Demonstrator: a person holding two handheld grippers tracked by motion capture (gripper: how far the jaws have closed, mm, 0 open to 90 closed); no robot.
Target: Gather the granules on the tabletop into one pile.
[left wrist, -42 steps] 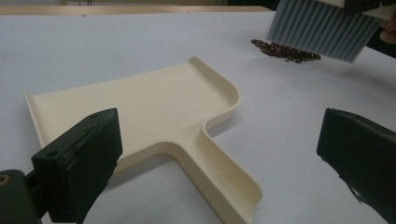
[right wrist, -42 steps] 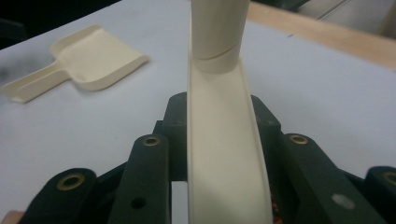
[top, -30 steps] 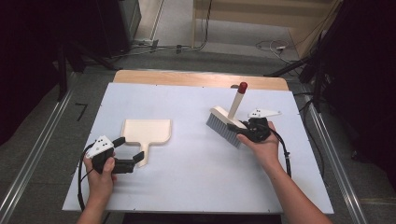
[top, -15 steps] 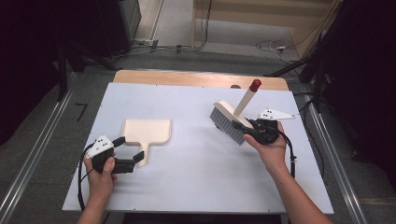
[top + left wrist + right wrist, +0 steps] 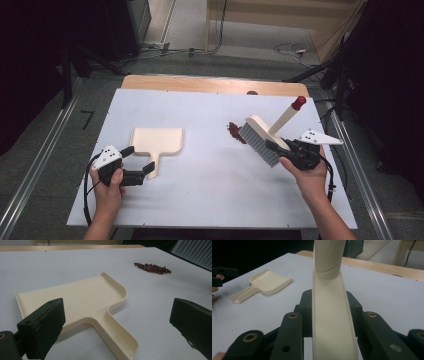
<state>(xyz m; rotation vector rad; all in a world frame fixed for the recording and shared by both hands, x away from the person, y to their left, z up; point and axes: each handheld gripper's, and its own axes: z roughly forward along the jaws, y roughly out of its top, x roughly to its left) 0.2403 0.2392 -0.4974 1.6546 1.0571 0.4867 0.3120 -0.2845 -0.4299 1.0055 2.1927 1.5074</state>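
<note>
At lower left of the high view, the left gripper (image 5: 140, 162) rests on the white table (image 5: 210, 200), its jaws spread on either side of the handle of a cream dustpan (image 5: 157, 141) without touching it. Right of centre lies a small pile of dark red bits (image 5: 234, 131). At right, the right gripper (image 5: 274, 148) pinches a cream brush (image 5: 260, 139), bristles tilted toward the pile.

Left gripper (image 5: 137, 162) sits low near the table with jaws spread wide, nothing between them. Right gripper (image 5: 280, 147) is lifted, tilted, jaws clamped tight on something.
</note>
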